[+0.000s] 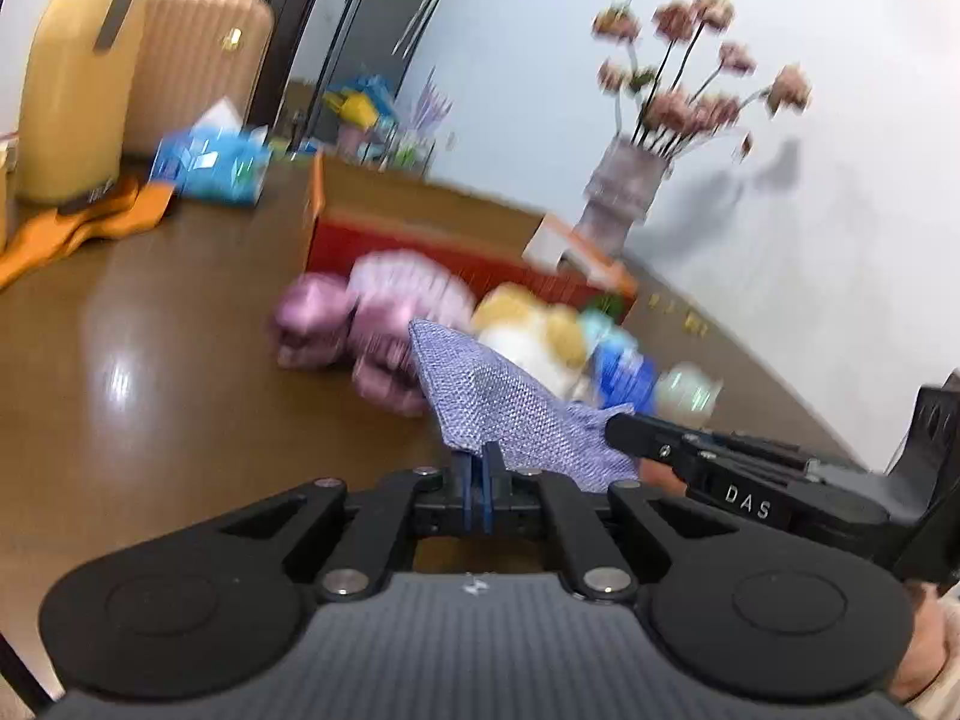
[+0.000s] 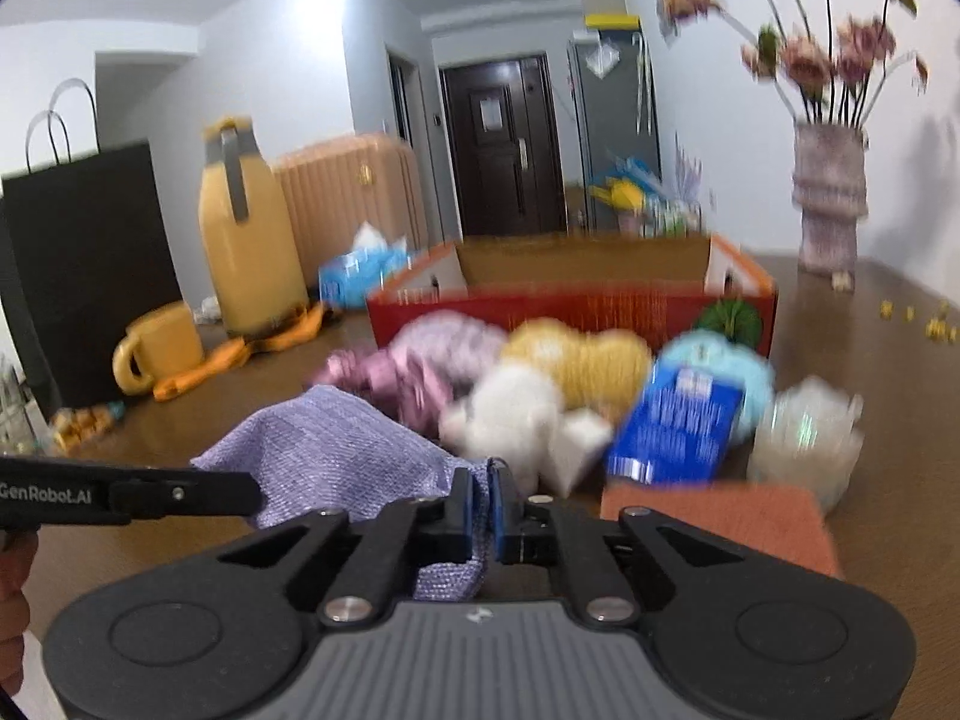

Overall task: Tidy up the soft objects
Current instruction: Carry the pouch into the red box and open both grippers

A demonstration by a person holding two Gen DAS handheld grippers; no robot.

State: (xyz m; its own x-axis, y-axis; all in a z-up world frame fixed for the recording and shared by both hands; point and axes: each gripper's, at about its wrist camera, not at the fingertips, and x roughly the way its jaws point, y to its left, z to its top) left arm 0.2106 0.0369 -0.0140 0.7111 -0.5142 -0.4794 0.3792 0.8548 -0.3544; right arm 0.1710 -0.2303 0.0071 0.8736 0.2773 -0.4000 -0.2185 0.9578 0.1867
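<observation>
A lavender woven cloth (image 1: 510,402) hangs between both grippers above the brown table. My left gripper (image 1: 479,468) is shut on one edge of it. My right gripper (image 2: 479,495) is shut on another edge of the cloth (image 2: 324,450); it also shows in the left wrist view (image 1: 624,429). Behind the cloth lies a blurred pile of soft things: a pink plush (image 2: 414,360), a yellow plush (image 2: 582,360), a white plush (image 2: 510,420), a blue packet (image 2: 678,426). A red open box (image 2: 570,300) stands behind the pile.
A folded orange-brown cloth (image 2: 720,522) lies by my right gripper. A yellow jug (image 2: 246,240), yellow mug (image 2: 159,345), black paper bag (image 2: 84,264) and tissue pack (image 2: 360,270) stand at the left. A flower vase (image 2: 831,198) stands at the right.
</observation>
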